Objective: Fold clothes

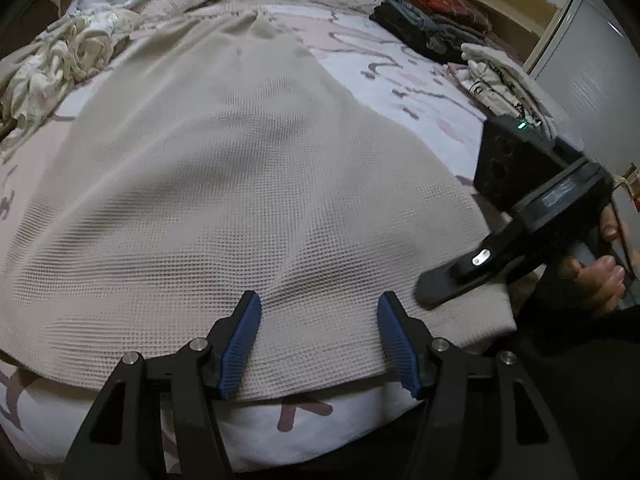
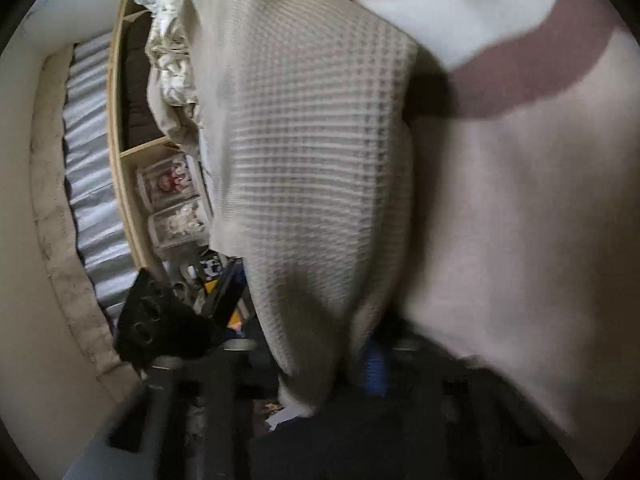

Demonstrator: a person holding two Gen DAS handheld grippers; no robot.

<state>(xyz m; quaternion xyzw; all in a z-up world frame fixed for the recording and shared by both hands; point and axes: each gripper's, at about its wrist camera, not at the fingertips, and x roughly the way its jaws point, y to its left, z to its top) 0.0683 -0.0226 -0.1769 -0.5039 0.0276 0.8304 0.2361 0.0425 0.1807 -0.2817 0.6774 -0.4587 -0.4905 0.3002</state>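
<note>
Left wrist view: left gripper spread wide above the near hem of the beige waffle cloth, which lies flat on the bed. Right wrist view: blurred; right gripper apparently pinching the cloth's edge, grip unconfirmed.

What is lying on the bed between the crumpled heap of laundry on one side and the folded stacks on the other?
In the left wrist view, the beige waffle blanket is spread between the crumpled laundry and the folded stacks, with a strip of patterned bedsheet showing beside the stacks.
</note>
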